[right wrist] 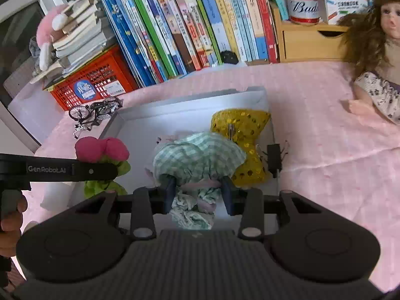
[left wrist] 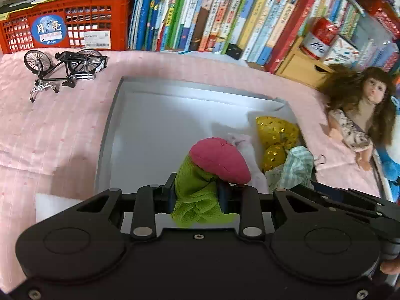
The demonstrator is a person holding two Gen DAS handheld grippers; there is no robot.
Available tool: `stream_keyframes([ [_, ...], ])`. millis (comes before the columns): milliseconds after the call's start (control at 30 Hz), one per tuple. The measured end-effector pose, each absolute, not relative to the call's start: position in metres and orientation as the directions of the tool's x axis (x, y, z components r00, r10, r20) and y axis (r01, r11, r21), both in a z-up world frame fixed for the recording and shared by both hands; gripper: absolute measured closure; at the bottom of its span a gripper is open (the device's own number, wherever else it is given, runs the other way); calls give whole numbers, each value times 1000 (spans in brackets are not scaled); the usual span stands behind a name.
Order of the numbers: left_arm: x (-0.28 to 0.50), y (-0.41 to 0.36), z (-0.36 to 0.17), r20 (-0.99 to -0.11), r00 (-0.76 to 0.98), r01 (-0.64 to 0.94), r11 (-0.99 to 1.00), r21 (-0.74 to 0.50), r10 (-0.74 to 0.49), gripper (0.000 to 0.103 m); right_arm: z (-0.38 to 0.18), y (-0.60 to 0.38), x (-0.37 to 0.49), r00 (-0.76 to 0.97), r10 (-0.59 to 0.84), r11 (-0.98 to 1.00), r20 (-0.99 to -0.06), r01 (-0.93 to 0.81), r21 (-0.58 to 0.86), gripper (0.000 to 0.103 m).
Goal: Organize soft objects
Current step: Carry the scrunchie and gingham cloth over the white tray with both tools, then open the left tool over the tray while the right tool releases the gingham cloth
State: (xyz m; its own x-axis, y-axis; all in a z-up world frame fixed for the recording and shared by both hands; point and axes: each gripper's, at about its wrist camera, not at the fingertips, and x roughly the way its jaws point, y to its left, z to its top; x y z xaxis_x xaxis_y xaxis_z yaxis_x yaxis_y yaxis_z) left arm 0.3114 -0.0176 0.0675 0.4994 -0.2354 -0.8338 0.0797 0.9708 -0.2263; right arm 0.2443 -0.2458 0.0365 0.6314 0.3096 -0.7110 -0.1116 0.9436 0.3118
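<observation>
A pink cloth [right wrist: 312, 130] covers the desk in front of a row of books [left wrist: 212, 15], and a grey tray [left wrist: 150, 125] lies in the middle of it. The left hand-held gripper [left wrist: 197, 195] is clamped narrow on the green stem of a red plush flower [left wrist: 220, 160], held above the tray's near edge. The right hand-held gripper [right wrist: 198, 192] pinches a green checked cloth toy [right wrist: 197, 157] over the tray, just beside the gold sequin bow [right wrist: 240, 135] already lying inside. Best to lower each toy onto bare tray floor to the left of the bow before letting go, so nothing piles up or slides over the rim.
</observation>
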Motion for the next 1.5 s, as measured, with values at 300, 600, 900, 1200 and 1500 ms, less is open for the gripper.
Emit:
stream_keyframes([
  [300,327,-19,50,-858,469,60,977,-203,-207,73,22,-244,258,597,302,946,-744,-93,309,60],
  [600,332,-22,41,-860,460,57,974,-218,-219,73,11,-244,263,577,306,945,-757,-84,317,60],
  [900,331,-20,38,-855,464,54,971,-234,-232,69,9,-243,263,578,305,945,-757,-82,318,58],
  [1200,316,-15,52,-829,497,78,965,-252,-256,54,19,-247,254,605,315,940,-731,-94,328,39],
  [1500,283,-14,83,-765,595,147,969,-199,-247,35,46,-249,230,666,310,944,-679,-128,305,32],
])
